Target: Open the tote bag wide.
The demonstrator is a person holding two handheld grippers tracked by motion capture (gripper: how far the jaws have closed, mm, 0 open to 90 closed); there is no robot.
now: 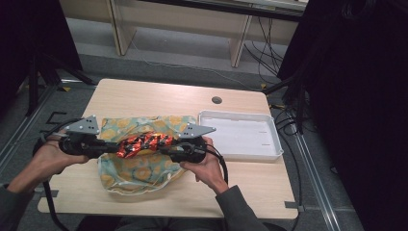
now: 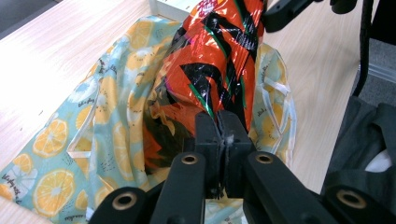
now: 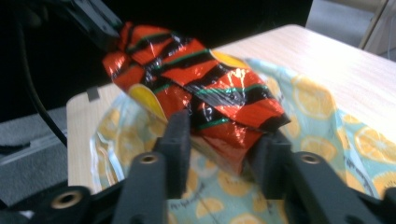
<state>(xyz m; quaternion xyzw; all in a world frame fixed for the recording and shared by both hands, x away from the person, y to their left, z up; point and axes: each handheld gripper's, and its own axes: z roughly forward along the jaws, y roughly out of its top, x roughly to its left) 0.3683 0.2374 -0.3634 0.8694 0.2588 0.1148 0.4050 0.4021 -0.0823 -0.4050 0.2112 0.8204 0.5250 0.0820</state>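
High view: a crinkly orange-and-black foil snack bag [image 1: 144, 144] hangs between both grippers above a soft lemon-print cloth bag [image 1: 137, 171]; a white rectangular tray [image 1: 240, 134] sits beside it.

Left gripper view: the left gripper [image 2: 222, 133] pinches the glossy foil edge tight.

Right gripper view: the right gripper [image 3: 224, 140] straddles the bag's other end; contact is unclear.

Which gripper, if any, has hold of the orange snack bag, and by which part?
The left gripper is shut on the snack bag, pinching one crimped end. The right gripper straddles the opposite end; whether its pads press it cannot be told.
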